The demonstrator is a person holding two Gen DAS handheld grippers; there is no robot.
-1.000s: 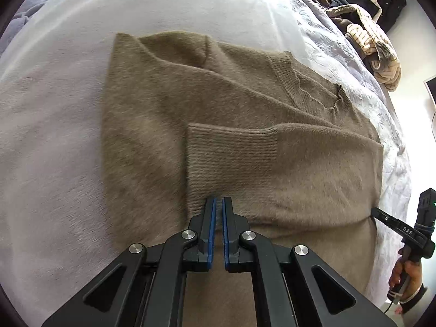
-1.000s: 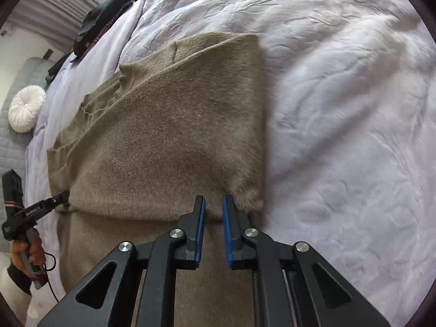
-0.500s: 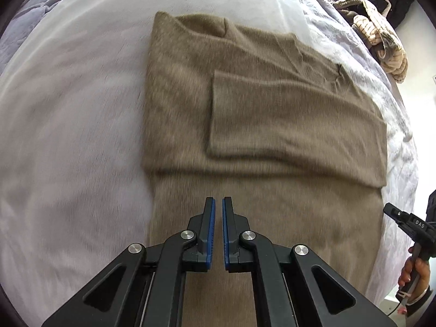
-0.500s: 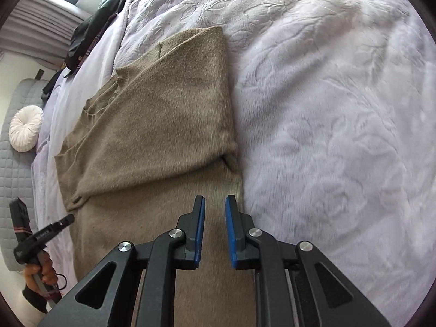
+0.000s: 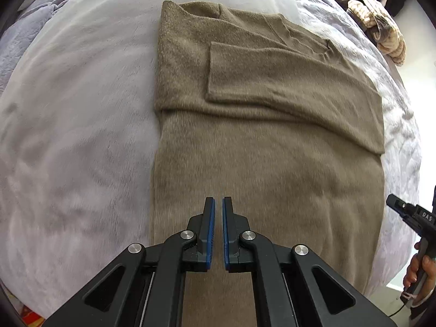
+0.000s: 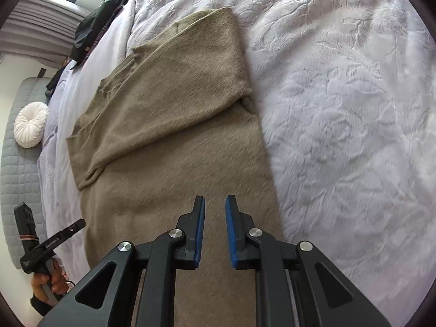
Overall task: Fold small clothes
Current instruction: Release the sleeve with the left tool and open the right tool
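Left tongs [image 5: 215,204] pressed together with nothing between them, hanging over the lower body of the olive-brown knit sweater [image 5: 261,141]. Right tongs [image 6: 215,204] slightly spread, nothing pinched, over the same lower part near the sweater's right edge. Sweater lies flat on the pale lilac embossed bed cover [image 6: 340,109], sleeves folded across the chest, neckline at the far end from both tongs. Folded sleeve band [image 5: 286,81] sits well ahead of the tips; unfolded hem end runs under and behind them.
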